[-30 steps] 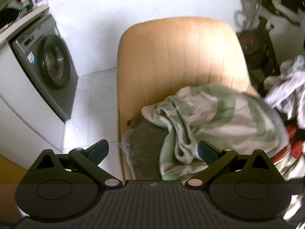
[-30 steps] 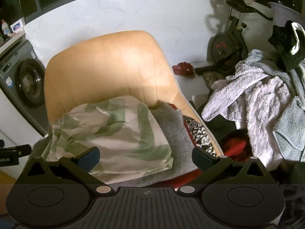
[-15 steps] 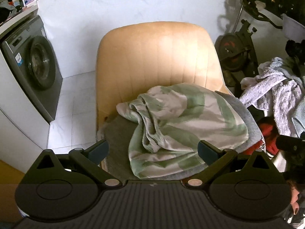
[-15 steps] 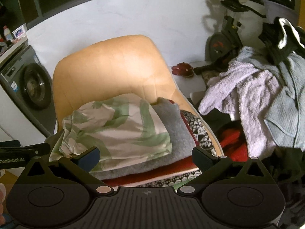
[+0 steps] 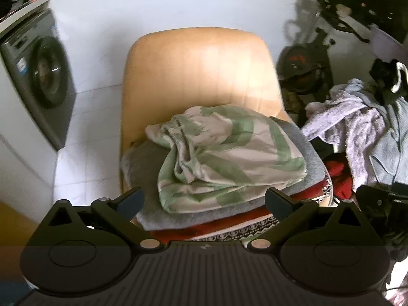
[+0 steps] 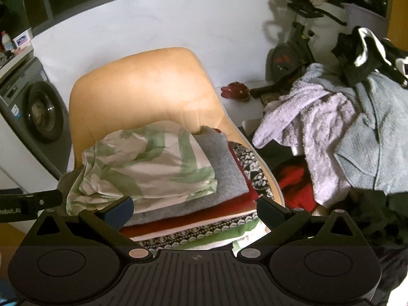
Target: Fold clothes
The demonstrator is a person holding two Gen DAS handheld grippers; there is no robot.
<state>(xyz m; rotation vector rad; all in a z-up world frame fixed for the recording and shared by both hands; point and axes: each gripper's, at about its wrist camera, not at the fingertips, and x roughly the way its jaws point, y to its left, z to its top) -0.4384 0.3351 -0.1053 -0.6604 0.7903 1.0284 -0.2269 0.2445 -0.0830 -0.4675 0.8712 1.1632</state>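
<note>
From the left wrist camera we see our left gripper (image 5: pixel 204 200) with its jaws wide open and nothing in them. Just past the jaws stands a tan chair (image 5: pixel 199 71) with a stack of folded clothes on its seat. On top lies the green and white cloth (image 5: pixel 229 158), a bit bunched on its left side. Under it is a grey piece (image 5: pixel 153 216), then a red one (image 5: pixel 193 229), then a black and white patterned one (image 5: pixel 250 232). A washing machine (image 5: pixel 38 76) stands to the left. To the right lies a messy heap of clothes (image 5: pixel 362 127), and the dark body of the other gripper pokes in at the right edge.

From the right wrist camera we see our right gripper (image 6: pixel 193 210), also wide open and holding nothing. Here the stack shows its side, so we can see more layers, with a green piece (image 6: pixel 224 237) at the bottom. The heap (image 6: pixel 331 132) looks much bigger here. A red slipper (image 6: pixel 234 90) lies on the floor behind the chair (image 6: pixel 142 86), and an exercise bike (image 6: pixel 293 56) stands by the wall.
</note>
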